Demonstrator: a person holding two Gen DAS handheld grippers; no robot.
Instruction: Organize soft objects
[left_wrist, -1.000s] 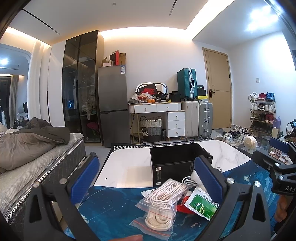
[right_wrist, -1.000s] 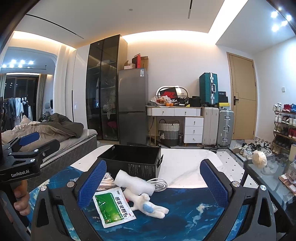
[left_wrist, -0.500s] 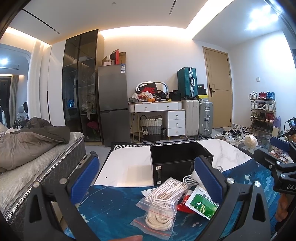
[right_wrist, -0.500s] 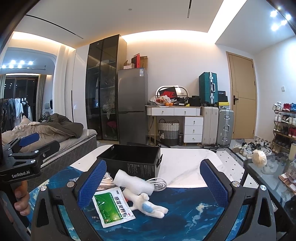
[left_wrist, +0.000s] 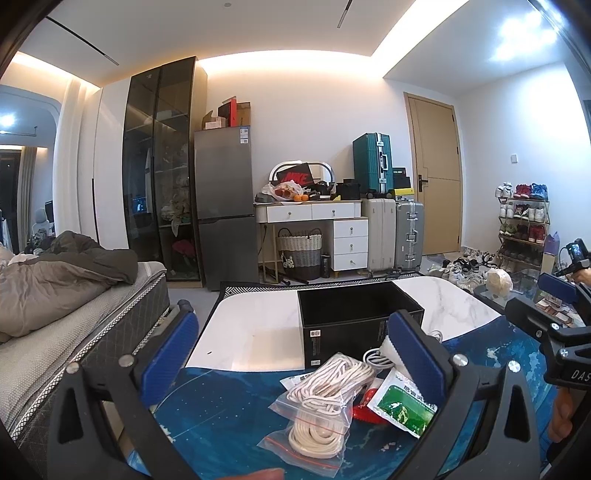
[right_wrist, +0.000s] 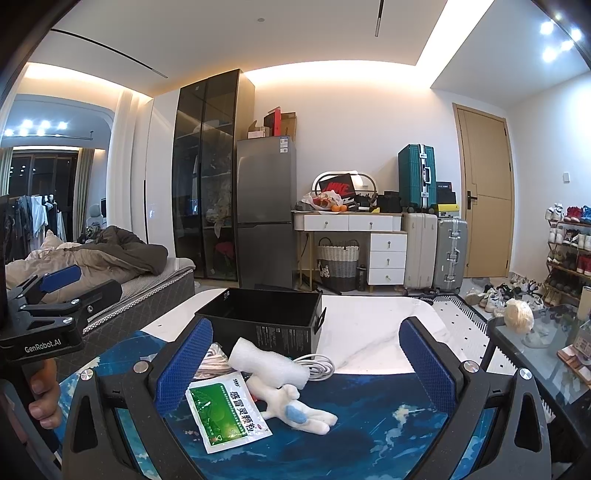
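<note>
Blue mat (right_wrist: 369, 443): bagged rope (left_wrist: 325, 402), green sachet (right_wrist: 227, 415), 2 spread grippers (left_wrist: 295, 350) (right_wrist: 306, 358).

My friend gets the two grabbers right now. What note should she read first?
Left gripper: jaws open, holding nothing.
Right gripper: jaws open, holding nothing.
Black box sits open on the white table; nothing shows inside it from these angles.
On the blue mat in front of the box: bagged rope, green sachet, white foam roll, plush toy, white cable.
Done: nothing packed so far, it seems.
Left: probably put each soft item into the box.
</note>
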